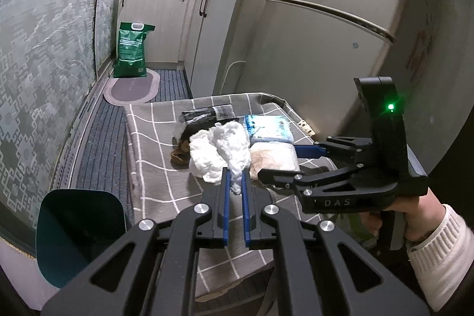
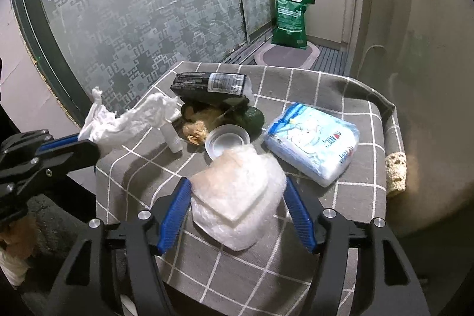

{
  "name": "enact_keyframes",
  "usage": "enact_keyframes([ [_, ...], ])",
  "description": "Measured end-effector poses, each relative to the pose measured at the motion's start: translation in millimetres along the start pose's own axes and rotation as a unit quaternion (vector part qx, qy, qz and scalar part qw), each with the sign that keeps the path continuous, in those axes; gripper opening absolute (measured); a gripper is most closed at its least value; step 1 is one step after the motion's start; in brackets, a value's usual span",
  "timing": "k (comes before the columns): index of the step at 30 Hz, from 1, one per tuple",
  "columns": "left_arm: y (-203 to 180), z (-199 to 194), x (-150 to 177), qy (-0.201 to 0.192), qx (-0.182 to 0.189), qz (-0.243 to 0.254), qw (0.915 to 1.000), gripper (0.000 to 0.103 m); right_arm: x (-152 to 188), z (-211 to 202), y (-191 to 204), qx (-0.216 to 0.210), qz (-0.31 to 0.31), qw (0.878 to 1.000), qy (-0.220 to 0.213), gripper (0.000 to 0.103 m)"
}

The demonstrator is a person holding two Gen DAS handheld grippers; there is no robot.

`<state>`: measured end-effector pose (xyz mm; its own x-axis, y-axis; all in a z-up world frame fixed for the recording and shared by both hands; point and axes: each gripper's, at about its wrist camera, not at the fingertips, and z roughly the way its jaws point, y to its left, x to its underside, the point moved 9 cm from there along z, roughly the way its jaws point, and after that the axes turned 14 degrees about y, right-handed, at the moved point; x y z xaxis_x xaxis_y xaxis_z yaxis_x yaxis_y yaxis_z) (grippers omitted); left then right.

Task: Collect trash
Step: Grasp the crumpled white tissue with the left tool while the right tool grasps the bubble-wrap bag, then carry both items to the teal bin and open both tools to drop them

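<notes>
My left gripper (image 1: 235,171) is shut on a crumpled white tissue (image 1: 228,144) and holds it a little above the grey checked table (image 1: 154,144). The right wrist view shows the same tissue (image 2: 124,120) hanging from that gripper (image 2: 84,142) at the table's left edge. My right gripper (image 2: 238,182) has closed on a bubble-wrap packet (image 2: 237,200) that rests on the cloth, one blue finger against each side. The left wrist view shows that gripper (image 1: 278,163) from the side, with a hand and a white sleeve behind it. A teal bin (image 1: 80,233) stands beside the table.
On the cloth lie a blue tissue pack (image 2: 311,144), a black package (image 2: 210,86), a clear plastic cup (image 2: 226,142), a small white bottle (image 2: 173,141) and brown crumpled paper (image 2: 195,128). A fridge (image 1: 326,34) stands behind the table, and a green sack (image 1: 131,52) on the floor.
</notes>
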<state>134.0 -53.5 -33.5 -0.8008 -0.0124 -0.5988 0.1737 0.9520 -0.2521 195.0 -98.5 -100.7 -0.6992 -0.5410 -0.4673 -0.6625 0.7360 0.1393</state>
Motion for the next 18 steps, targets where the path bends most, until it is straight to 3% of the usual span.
enact_keyframes([
  [3,4.4,-2.9,1.2,-0.001,-0.002,-0.003,1.0000,0.008,-1.2,0.3,1.5,0.013,-0.008,1.000,0.002,0.036],
  [6,6.8,-8.1,2.2,-0.007,-0.003,-0.005,1.0000,0.008,-2.4,-3.5,3.3,0.016,-0.013,1.000,-0.002,0.032],
  [18,41.7,-45.9,7.6,-0.044,-0.022,-0.036,0.9981,0.008,-26.6,-45.9,29.6,0.023,-0.030,0.998,-0.059,0.031],
])
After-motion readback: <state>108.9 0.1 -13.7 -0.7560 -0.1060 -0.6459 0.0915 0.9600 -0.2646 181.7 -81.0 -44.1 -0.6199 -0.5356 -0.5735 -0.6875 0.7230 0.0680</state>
